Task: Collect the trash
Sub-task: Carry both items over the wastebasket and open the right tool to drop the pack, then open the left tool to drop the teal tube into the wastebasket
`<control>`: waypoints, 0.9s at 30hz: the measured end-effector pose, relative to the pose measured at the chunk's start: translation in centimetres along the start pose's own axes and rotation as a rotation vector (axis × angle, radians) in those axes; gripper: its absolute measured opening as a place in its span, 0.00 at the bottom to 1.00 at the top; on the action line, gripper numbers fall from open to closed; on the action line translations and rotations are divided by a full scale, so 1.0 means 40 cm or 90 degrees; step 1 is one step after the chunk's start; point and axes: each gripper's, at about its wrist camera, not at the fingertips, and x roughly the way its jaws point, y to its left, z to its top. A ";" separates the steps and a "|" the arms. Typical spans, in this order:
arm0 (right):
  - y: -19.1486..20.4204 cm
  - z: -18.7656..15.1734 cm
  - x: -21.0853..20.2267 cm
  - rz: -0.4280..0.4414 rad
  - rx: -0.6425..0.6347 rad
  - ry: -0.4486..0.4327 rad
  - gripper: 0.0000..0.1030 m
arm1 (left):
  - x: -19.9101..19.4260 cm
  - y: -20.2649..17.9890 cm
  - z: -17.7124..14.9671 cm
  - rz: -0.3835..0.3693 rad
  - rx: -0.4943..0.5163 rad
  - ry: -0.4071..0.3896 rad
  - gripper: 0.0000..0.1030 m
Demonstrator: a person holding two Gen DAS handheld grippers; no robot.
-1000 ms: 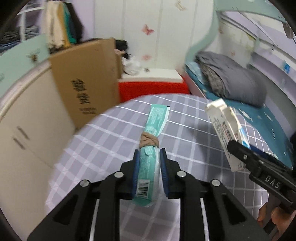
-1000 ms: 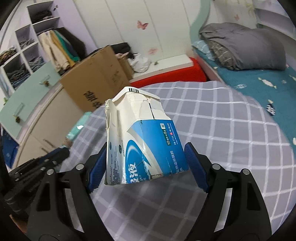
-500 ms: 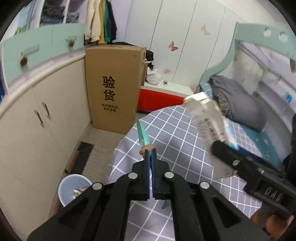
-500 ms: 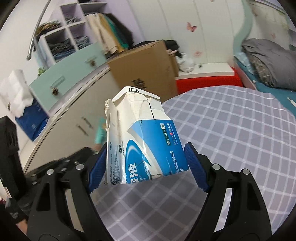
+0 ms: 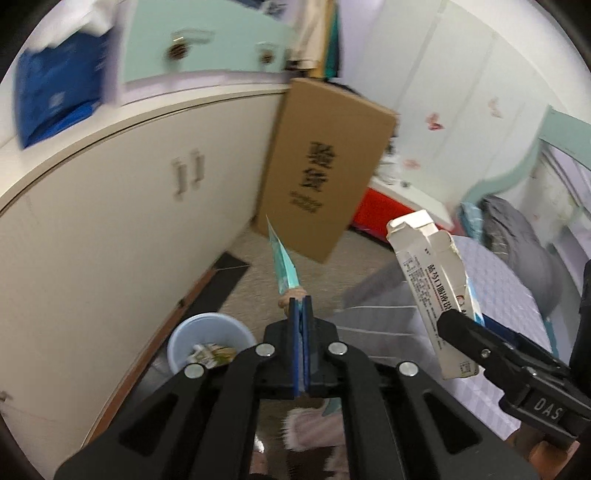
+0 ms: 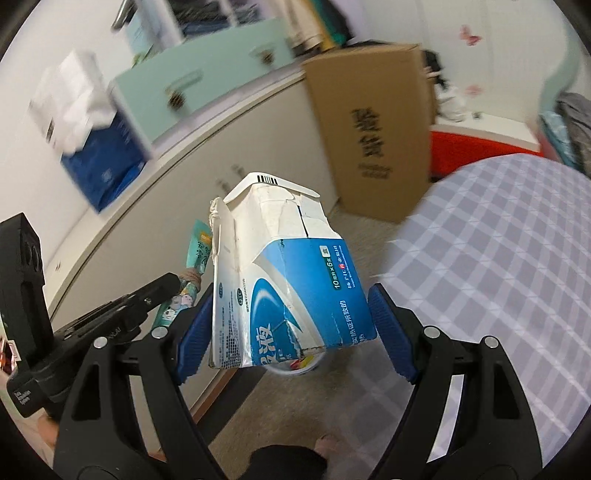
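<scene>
Place: a bedroom in a home.
Bed: a grey quilt (image 5: 517,229) lies heaped on a mattress beside a mint headboard (image 5: 561,125).
Storage: cream cupboards (image 5: 122,206) under mint drawers (image 5: 207,48); clothes (image 5: 317,33) hang above.
Walls: pale panels with butterfly stickers (image 5: 433,122).
Floor: a cardboard box (image 5: 325,166) and a small blue bin (image 5: 207,338).
Table: a checked cloth (image 6: 509,236).
</scene>
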 end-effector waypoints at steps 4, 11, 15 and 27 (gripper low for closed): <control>0.095 -0.004 0.102 0.020 -0.032 0.035 0.76 | 0.027 0.120 0.005 0.045 -0.032 0.013 0.01; 0.210 -0.006 0.270 0.022 -0.083 0.039 0.84 | 0.079 0.302 0.007 0.125 -0.077 0.037 0.01; 0.229 -0.013 0.325 0.015 -0.085 0.054 0.87 | 0.113 0.348 0.000 0.139 -0.084 0.056 0.01; 0.202 -0.031 0.320 -0.023 -0.081 0.056 0.89 | 0.167 0.311 -0.016 0.122 -0.060 0.081 0.01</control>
